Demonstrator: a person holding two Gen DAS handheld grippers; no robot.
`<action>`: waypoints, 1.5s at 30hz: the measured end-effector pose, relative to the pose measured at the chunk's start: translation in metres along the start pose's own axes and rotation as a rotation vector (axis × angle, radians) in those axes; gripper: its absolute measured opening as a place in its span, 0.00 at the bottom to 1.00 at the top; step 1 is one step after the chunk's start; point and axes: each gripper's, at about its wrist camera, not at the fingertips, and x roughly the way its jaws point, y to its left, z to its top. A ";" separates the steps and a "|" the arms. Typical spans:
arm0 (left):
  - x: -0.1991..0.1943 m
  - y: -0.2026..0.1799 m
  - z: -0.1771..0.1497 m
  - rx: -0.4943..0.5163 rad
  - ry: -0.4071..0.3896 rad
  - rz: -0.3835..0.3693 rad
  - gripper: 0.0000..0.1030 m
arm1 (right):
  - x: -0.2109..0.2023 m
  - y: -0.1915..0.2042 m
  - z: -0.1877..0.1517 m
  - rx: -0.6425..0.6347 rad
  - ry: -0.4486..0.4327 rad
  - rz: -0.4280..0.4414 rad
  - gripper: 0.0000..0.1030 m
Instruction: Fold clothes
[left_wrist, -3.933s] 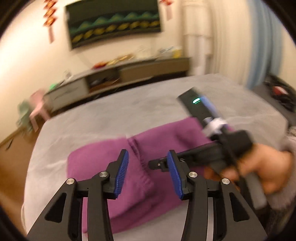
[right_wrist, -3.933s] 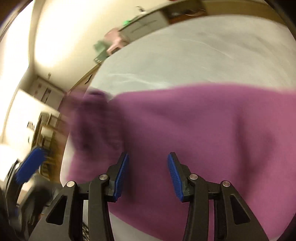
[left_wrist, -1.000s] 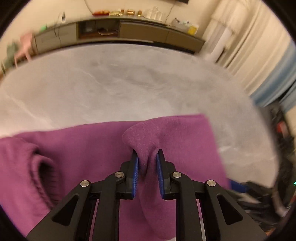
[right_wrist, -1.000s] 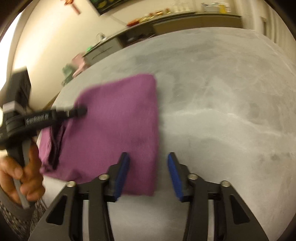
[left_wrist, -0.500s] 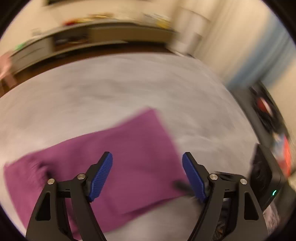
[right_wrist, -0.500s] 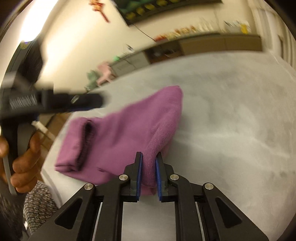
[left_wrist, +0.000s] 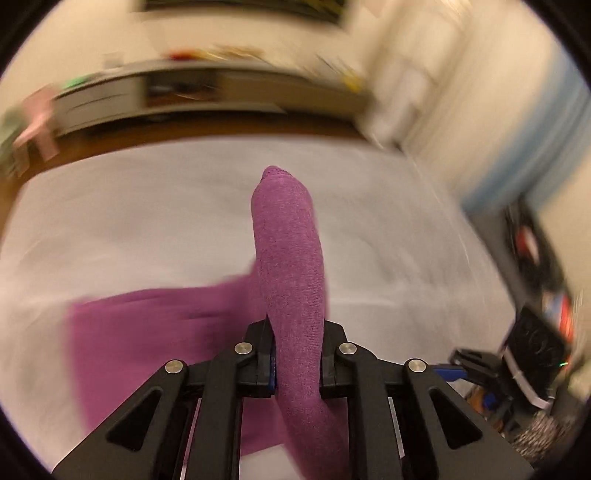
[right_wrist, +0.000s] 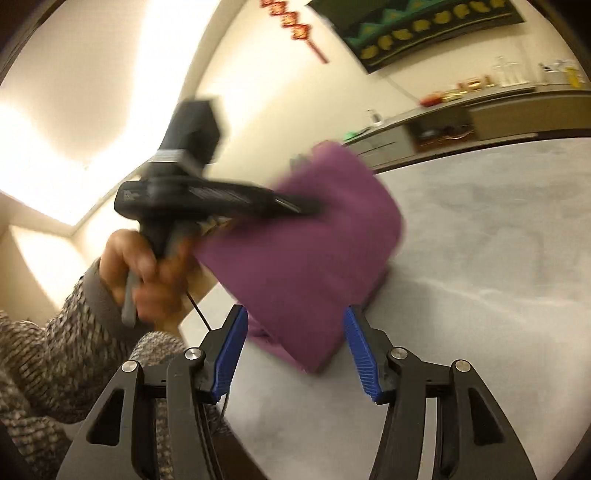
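Note:
A purple knit garment lies partly on the grey table. My left gripper is shut on a thick fold of it and holds that part lifted, so the cloth stands up between the jaws. In the right wrist view the left gripper grips the raised garment from the left, with the hand below it. My right gripper is open and empty, its blue pads either side of the garment's lower edge. The view is motion-blurred.
A long low cabinet with small items runs along the far wall. Curtains hang at the right. Dark equipment sits beyond the table's right edge. The grey table extends to the right of the garment.
My left gripper, open half a second ago, has shut on the garment and lifted it. My right gripper, shut on the garment's edge then, has opened and let go.

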 end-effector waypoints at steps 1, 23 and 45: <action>-0.009 0.035 -0.007 -0.054 0.000 0.025 0.14 | 0.010 0.005 -0.001 -0.019 0.028 0.000 0.55; 0.046 0.137 -0.076 -0.360 0.084 -0.019 0.49 | 0.120 -0.090 0.036 0.033 0.265 -0.742 0.35; 0.056 0.183 -0.025 -0.270 0.064 0.119 0.52 | 0.352 -0.032 0.130 -0.358 0.656 -0.656 0.36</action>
